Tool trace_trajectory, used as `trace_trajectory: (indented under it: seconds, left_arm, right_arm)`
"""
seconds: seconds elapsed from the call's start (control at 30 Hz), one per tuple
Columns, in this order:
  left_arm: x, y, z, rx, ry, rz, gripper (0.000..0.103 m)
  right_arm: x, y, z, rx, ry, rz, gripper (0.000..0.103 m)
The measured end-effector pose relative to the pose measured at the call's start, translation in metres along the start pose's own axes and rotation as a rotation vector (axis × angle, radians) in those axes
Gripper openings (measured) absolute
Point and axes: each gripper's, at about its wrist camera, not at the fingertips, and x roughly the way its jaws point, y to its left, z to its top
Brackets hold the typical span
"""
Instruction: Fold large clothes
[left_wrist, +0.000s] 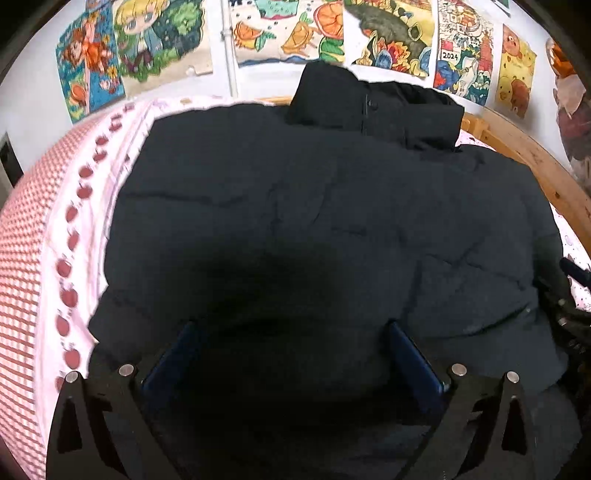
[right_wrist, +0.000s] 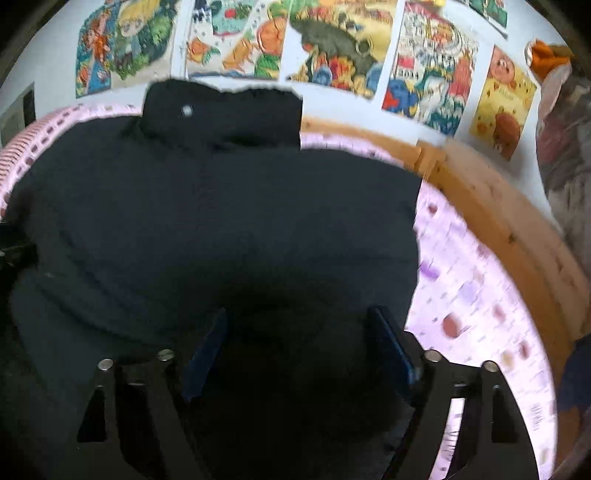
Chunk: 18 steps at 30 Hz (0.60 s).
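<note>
Here a puffy, quilted black jacket (left_wrist: 314, 206) lies spread on the bed's pink printed sheet (left_wrist: 92, 206) (wooden frame (right_wrist: 491, 206) beyond). The left tool (left_wrist: 291, 328) and right tool (right_wrist: 297, 317) hang above it, blue-padded fingers wide apart, gripping nothing.

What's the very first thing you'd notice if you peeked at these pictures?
A big puffy black jacket fills the middle, spread over the pink patterned bed sheet. Behind it, bright cartoon drawings line the white wall. Both the left gripper and the right gripper hang open over the jacket's near edge.
</note>
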Motion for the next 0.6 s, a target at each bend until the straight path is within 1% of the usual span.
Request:
trace_trajectory:
  seconds: [0.13, 0.23, 0.4, 0.47, 0.5, 0.53, 0.57, 0.6]
  left_arm:
    - [0.009, -0.003, -0.007, 0.018, 0.000, 0.014, 0.103]
    - [0.013, -0.002, -0.008, 0.013, 0.001, 0.009, 0.103]
    - [0.012, 0.005, -0.006, -0.010, 0.018, -0.029, 0.103]
    - [0.006, 0.010, 0.001, -0.014, 0.055, -0.046, 0.103]
    - [0.001, 0.013, 0.006, -0.013, 0.075, -0.046, 0.103]
    - [-0.008, 0.016, 0.013, -0.005, 0.073, -0.050, 0.103]
    - [-0.021, 0.019, 0.024, 0.015, 0.038, -0.050, 0.103]
    - [-0.029, 0.021, 0.032, 0.028, 0.012, -0.038, 0.103]
  right_arm:
    - [0.012, -0.004, -0.005, 0.037, 0.020, 0.038, 0.086]
    - [0.015, -0.007, -0.007, 0.062, 0.020, 0.064, 0.088]
    - [0.017, -0.008, -0.011, 0.071, 0.015, 0.085, 0.093]
    - [0.006, -0.012, -0.008, 0.087, 0.002, 0.106, 0.093]
    - [-0.004, -0.017, -0.002, 0.109, 0.001, 0.140, 0.093]
    - [-0.012, -0.021, 0.005, 0.123, -0.005, 0.180, 0.093]
    - [-0.027, -0.026, 0.019, 0.117, -0.024, 0.234, 0.093]
    - [-0.035, -0.028, 0.030, 0.096, -0.037, 0.245, 0.093]
